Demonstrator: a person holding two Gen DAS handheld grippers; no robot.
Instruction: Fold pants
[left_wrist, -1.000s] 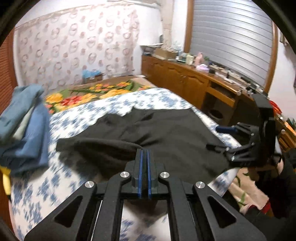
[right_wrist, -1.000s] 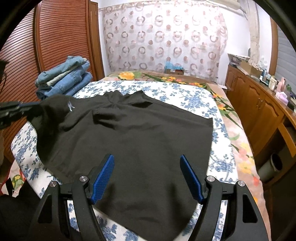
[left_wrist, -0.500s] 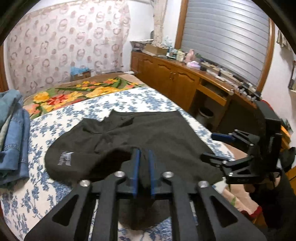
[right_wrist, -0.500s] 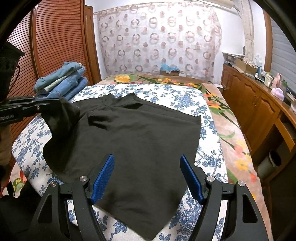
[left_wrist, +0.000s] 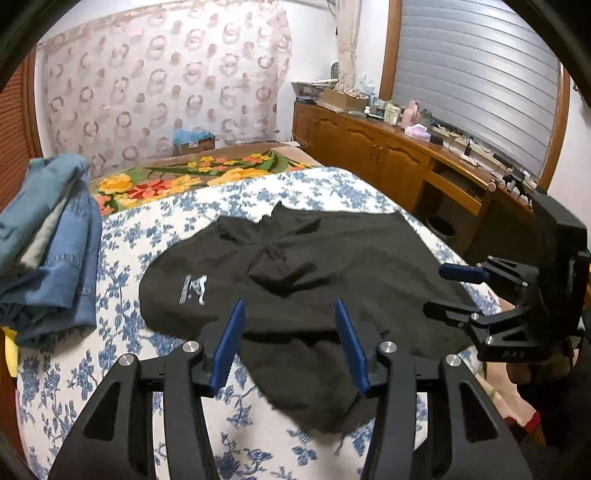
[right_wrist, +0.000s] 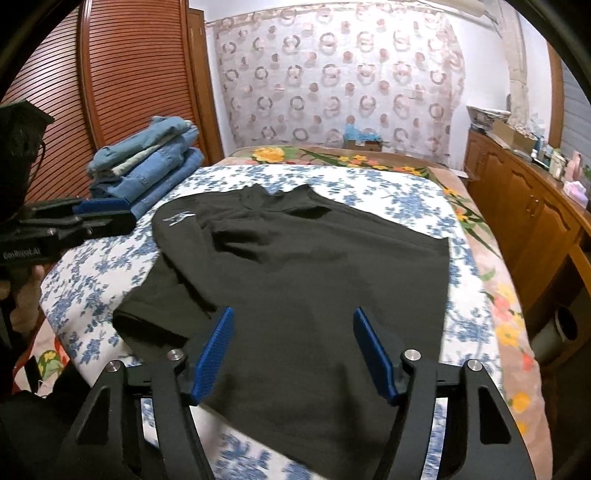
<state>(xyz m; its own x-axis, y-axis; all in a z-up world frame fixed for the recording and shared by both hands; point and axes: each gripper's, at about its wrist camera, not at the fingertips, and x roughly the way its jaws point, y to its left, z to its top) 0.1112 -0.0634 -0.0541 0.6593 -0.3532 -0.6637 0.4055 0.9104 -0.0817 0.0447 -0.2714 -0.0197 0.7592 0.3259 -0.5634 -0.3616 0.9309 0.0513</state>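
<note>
The black pants (left_wrist: 332, 266) lie spread on the bed (left_wrist: 122, 251), on its blue-flowered cover, with one part turned over the rest so that a small white logo (left_wrist: 194, 290) faces up near the fold. We judge the cloth soft, light and limp: it will sag, crease and slide on itself, so it should be taken at an edge or a corner, not in the middle, and lifted with both sides together to keep the fold straight. The rumpled folds around the crotch will likely need smoothing first.

Our left gripper (left_wrist: 291, 343) hangs low over the near edge of the pants, its jaws opening, with black cloth showing beneath and between them but no pad pressing on it: it is released. Our right gripper (right_wrist: 291, 354) hovers over the wide flat part of the garment, its jaws closing though apart for now, and nothing is pinched there either.

Round about, a stack of folded jeans (right_wrist: 147, 166) sits at the bed's left side by the slatted wardrobe door (right_wrist: 110, 74), just beside the pants, so a wide swing that way could knock it. A wooden sideboard (left_wrist: 388, 158) crowded with small things runs along the right, well apart. A patterned curtain (right_wrist: 332, 74) hangs behind the bed.
</note>
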